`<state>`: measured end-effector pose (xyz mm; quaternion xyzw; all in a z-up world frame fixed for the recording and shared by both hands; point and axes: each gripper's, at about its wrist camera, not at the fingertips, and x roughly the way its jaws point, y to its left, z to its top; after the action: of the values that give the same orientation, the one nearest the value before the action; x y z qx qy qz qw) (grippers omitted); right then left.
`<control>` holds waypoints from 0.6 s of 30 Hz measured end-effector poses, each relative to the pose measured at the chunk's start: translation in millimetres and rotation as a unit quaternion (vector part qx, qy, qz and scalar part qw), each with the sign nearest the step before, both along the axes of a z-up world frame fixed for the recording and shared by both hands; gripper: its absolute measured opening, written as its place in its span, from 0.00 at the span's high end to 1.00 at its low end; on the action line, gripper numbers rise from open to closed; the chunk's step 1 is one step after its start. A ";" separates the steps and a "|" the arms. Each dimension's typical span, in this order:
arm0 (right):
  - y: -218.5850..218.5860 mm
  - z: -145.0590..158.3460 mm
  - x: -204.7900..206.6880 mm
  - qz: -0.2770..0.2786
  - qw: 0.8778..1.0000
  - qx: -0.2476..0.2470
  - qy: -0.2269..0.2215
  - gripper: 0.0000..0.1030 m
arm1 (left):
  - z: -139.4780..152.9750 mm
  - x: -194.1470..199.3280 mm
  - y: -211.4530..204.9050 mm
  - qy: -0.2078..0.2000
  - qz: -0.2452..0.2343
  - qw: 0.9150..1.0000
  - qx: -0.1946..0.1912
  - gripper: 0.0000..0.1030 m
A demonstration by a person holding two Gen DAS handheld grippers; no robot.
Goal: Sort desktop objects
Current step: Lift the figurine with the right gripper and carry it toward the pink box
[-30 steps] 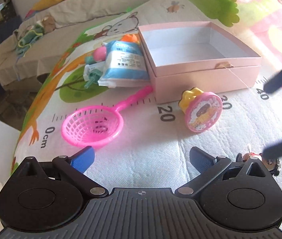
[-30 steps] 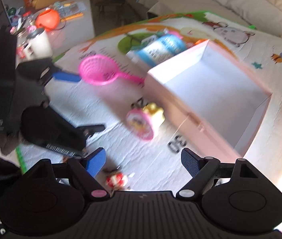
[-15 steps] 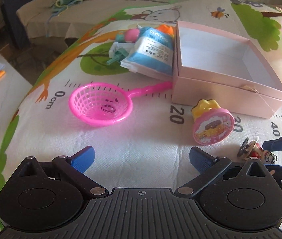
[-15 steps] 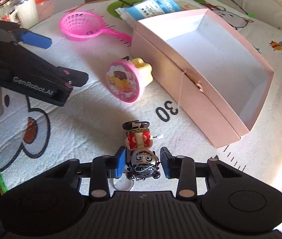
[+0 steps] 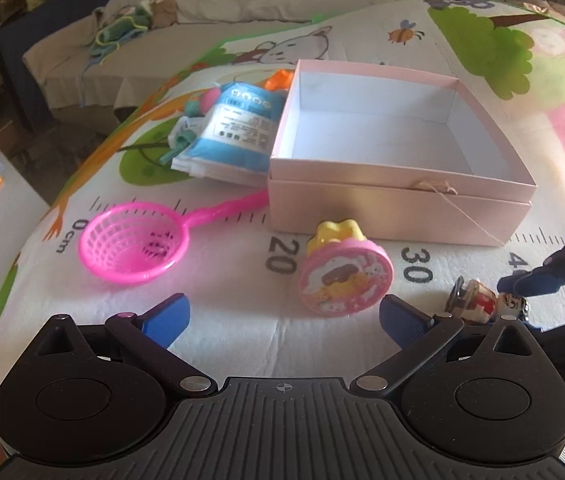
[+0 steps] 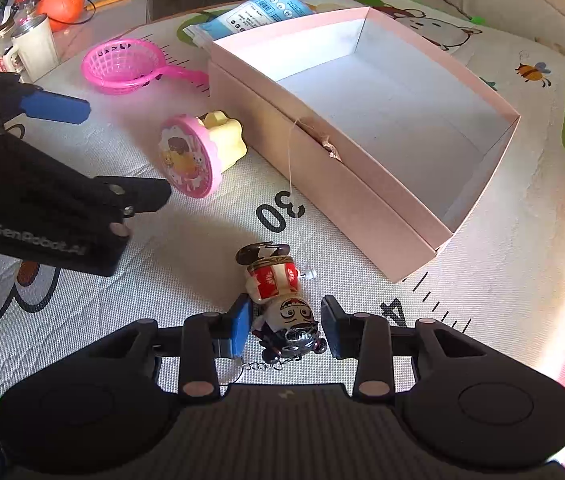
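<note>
R jaws, wide apart a sec ago, now narrowed round small figurine keychain (image 6: 282, 300), head between the pads, body sticking out ahead of jaws; looks like pads press its sides, though slight gap at one pad can't be ruled out. Figurine not lifted, lying on play mat (image 6: 202, 256). Right gripper (image 6: 285, 328) lower than before. Means first pick prob secured; next: lift, carry to pink box (image 6: 362, 168), ahead-right of jaws, empty so far. Left gripper (image 5: 284, 316) jaws apart, nothing between; shifted sideways since, pink round toy (image 5: 344, 282) now just ahead, pink strainer (image 5: 134, 250) ahead-left. Likely next candidate.
</note>
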<state>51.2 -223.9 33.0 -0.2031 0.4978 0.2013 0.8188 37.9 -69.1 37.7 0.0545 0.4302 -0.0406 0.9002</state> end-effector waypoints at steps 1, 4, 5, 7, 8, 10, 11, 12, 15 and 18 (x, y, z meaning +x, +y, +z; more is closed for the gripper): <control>1.6 -1.2 1.7 -0.001 1.000 0.001 -0.001 0.65 | -1.1 5.5 -3.9 0.000 0.000 1.000 0.003 0.00; 3.3 -1.5 1.4 0.000 1.000 0.000 -0.003 0.65 | -3.4 14.9 -12.1 -0.002 -0.010 1.000 -0.001 0.00; 4.2 -1.6 1.1 0.000 1.000 -0.001 -0.004 0.65 | -5.0 17.2 -13.6 -0.003 -0.012 1.000 -0.001 0.00; 5.3 -2.1 0.3 0.004 1.000 -0.003 -0.005 0.68 | -8.7 19.8 -15.2 0.005 -0.017 1.000 -0.002 0.20; 6.4 -2.0 -0.1 0.005 1.000 -0.004 -0.005 0.69 | -10.8 20.6 -14.2 0.015 -0.019 1.000 -0.005 0.30; 7.8 -1.7 -1.9 0.006 1.000 -0.006 -0.008 0.69 | -14.0 19.5 -9.5 0.032 -0.018 0.999 -0.017 0.48; 9.0 -1.3 -3.0 0.008 1.000 -0.006 -0.008 0.69 | -14.9 17.1 -6.1 0.034 -0.018 0.999 -0.020 0.50; 9.5 -0.8 -4.1 0.009 1.000 -0.007 -0.010 0.69 | -14.8 13.7 -3.6 0.035 -0.017 0.999 -0.022 0.59; 9.4 4.3 -9.9 0.010 1.000 -0.004 -0.014 0.70 | -8.8 0.0 4.5 0.032 -0.021 0.999 -0.024 0.73; 10.3 16.2 -17.1 0.012 1.000 -0.002 -0.026 0.70 | 5.3 -15.5 11.6 0.018 -0.032 0.999 -0.025 0.79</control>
<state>34.0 -213.6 49.2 -0.2156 0.4741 0.2050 0.8287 22.4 -57.5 43.0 0.0446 0.4436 -0.0811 0.8914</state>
